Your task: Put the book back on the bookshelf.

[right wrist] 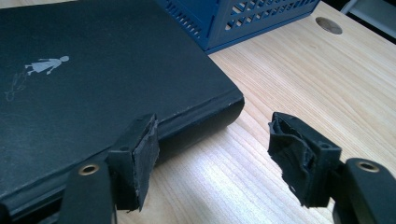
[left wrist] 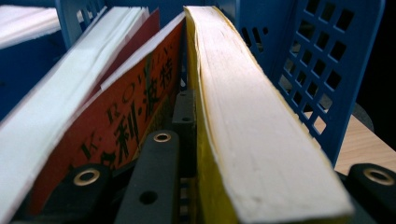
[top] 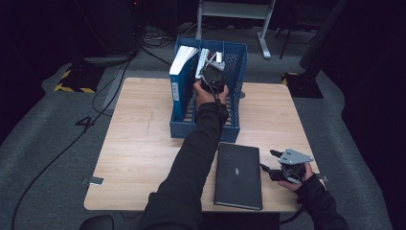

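A blue slotted crate (top: 238, 56) stands at the back of the wooden table (top: 139, 143) with books upright in it. My left gripper (top: 213, 72) reaches down into the crate, shut on a thick yellow-covered book (left wrist: 252, 135) with cream page edges, which is tilted between the jaws. A red book (left wrist: 126, 116) with printed characters leans just left of it. A black hardback (top: 238, 175) lies flat near the front edge. My right gripper (top: 269, 163) hovers beside its right side, open, with its left pad (right wrist: 144, 158) close to the black hardback (right wrist: 93, 70) and bare table between the pads.
A blue-covered book (top: 179, 86) leans against the crate's left wall. The crate wall (left wrist: 317, 70) is close on the right of the yellow book. A round cable hole (right wrist: 328, 25) sits in the table behind the crate. Cables and a desk frame (top: 234, 12) lie on the floor beyond.
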A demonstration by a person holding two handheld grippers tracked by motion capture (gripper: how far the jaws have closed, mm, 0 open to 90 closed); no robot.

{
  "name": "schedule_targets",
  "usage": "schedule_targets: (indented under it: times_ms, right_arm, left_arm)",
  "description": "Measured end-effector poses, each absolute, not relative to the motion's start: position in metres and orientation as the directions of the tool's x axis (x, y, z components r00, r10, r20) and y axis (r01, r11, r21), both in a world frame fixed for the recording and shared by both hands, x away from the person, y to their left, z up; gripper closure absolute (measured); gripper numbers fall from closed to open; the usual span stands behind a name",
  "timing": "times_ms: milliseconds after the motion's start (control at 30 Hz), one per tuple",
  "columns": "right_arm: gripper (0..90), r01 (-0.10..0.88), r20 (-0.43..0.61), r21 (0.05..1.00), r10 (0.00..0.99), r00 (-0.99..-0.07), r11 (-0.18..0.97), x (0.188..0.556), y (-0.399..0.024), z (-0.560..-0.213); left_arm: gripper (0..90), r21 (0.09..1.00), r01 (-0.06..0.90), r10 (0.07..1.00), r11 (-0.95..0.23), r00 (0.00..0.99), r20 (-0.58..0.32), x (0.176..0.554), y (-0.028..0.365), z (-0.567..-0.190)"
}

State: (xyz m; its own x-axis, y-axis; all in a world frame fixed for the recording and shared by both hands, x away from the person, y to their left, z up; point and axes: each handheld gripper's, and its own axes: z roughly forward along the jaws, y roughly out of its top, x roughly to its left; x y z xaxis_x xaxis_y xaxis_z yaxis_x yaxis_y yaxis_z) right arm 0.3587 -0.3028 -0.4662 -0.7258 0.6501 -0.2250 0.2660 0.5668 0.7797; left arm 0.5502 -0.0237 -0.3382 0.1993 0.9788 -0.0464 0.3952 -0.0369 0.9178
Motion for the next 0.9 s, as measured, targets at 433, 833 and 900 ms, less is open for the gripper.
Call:
schedule_targets:
  times_ms: [433, 833, 900]
  right_arm:
    - [33.7, 0.271, -0.23, 0.77, 0.647, -0.727, 0.578, 0.36, -0.301, -0.467]
    - [33.8, 0.284, -0.226, 0.762, 0.651, -0.725, 0.582, 0.361, -0.301, -0.469]
    - [33.9, 0.287, -0.229, 0.759, 0.651, -0.723, 0.585, 0.361, -0.302, -0.469]
  left_arm:
    - [74.2, 0.914, 0.404, 0.973, -0.03, 0.223, -0.067, 0.548, -0.018, -0.356]
    - [63.6, 0.908, 0.417, 0.953, -0.043, 0.289, -0.088, 0.542, -0.014, -0.358]
    - [60.4, 0.906, 0.42, 0.947, -0.047, 0.307, -0.094, 0.54, -0.012, -0.358]
